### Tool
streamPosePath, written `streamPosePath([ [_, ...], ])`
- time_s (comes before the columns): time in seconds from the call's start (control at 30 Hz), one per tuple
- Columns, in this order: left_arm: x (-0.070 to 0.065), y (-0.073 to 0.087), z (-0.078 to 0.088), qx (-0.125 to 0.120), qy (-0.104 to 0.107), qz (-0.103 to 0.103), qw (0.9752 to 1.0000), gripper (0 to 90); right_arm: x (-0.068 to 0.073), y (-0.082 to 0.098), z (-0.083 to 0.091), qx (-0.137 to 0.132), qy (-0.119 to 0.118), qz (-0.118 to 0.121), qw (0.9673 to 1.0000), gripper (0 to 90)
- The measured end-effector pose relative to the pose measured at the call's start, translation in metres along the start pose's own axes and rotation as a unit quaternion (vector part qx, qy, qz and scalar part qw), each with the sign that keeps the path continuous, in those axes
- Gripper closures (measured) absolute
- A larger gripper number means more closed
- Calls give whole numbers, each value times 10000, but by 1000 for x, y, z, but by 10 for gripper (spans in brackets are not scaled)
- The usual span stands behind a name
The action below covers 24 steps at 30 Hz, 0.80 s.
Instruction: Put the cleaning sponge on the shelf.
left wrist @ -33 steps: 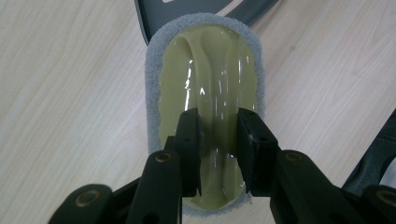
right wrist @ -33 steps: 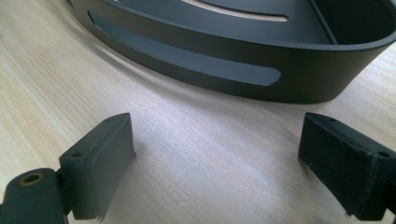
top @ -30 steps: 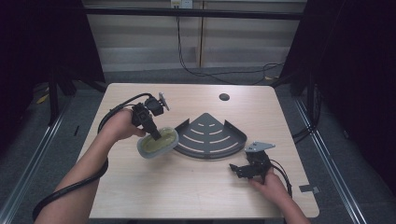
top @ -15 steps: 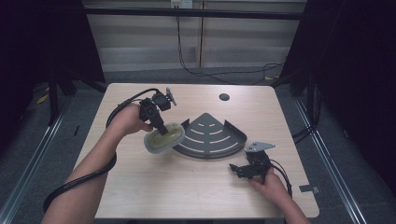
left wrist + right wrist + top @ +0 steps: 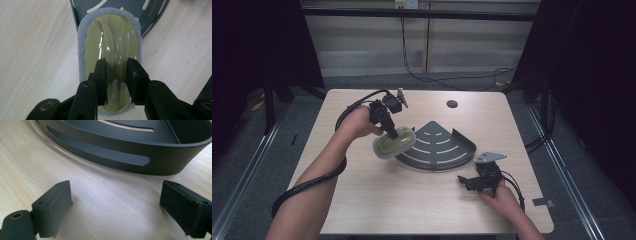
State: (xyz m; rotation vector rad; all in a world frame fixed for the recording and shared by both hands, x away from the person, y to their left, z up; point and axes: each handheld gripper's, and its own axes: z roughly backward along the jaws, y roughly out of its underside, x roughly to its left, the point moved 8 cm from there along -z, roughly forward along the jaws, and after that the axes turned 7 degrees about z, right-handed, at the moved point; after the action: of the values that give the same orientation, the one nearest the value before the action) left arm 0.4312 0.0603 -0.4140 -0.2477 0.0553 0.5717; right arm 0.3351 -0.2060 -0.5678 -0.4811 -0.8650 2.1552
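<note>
Left gripper [image 5: 116, 75] clenched on scrubber [image 5: 394, 144] handle at rack's [image 5: 438, 146] rim — we lower flat inside; right gripper [image 5: 115, 207] released.

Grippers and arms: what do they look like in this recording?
Both the left gripper and the right gripper are black with two blocky jaws, each topped by a grey three-cornered plate and trailing a black cable. The forearms are bare, no sleeves visible.
</note>
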Motion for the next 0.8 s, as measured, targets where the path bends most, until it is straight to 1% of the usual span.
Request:
streamPosePath([
  [0.03, 0, -2, 0, -1, 0, 5, 10000, 717, 0, 0, 0, 0, 0, 0, 10000, 100],
  [0.07, 0, -4, 0, 25, 4, -41, 10000, 717, 0, 0, 0, 4, -5, -7, 10000, 100],
  [0.17, -1, -12, -2, -54, 4, 6, 10000, 717, 0, 0, 0, 4, -5, -6, 10000, 100],
  [0.27, 0, -19, -3, -36, -5, -47, 10000, 717, 0, 0, 0, 3, -5, -7, 10000, 100],
  [0.37, 0, -26, -5, -97, -22, 7, 9999, 717, 0, 0, 0, 4, -4, -8, 10000, 100],
  [0.4, 0, -28, -5, -87, -12, -6, 10000, 717, 0, 0, 0, 4, -5, -7, 10000, 100],
  [0.47, 0, -33, -7, -138, -3, 54, 9999, 717, 0, 0, 0, 3, -6, -7, 10000, 100],
  [0.57, 1, -40, -9, -158, -5, 49, 9999, 717, 0, 0, 0, 3, -3, -6, 10000, 100],
  [0.6, 0, -42, -10, -192, 0, 85, 9998, 717, 0, 0, 0, 2, -4, -7, 10000, 100],
  [0.73, 2, -49, -12, -203, -21, 45, 9998, 717, 0, 0, 0, 4, -5, -8, 10000, 100],
  [0.8, 2, -53, -15, -251, -26, 87, 9996, 717, 0, 0, 0, 3, -4, -6, 10000, 100],
])
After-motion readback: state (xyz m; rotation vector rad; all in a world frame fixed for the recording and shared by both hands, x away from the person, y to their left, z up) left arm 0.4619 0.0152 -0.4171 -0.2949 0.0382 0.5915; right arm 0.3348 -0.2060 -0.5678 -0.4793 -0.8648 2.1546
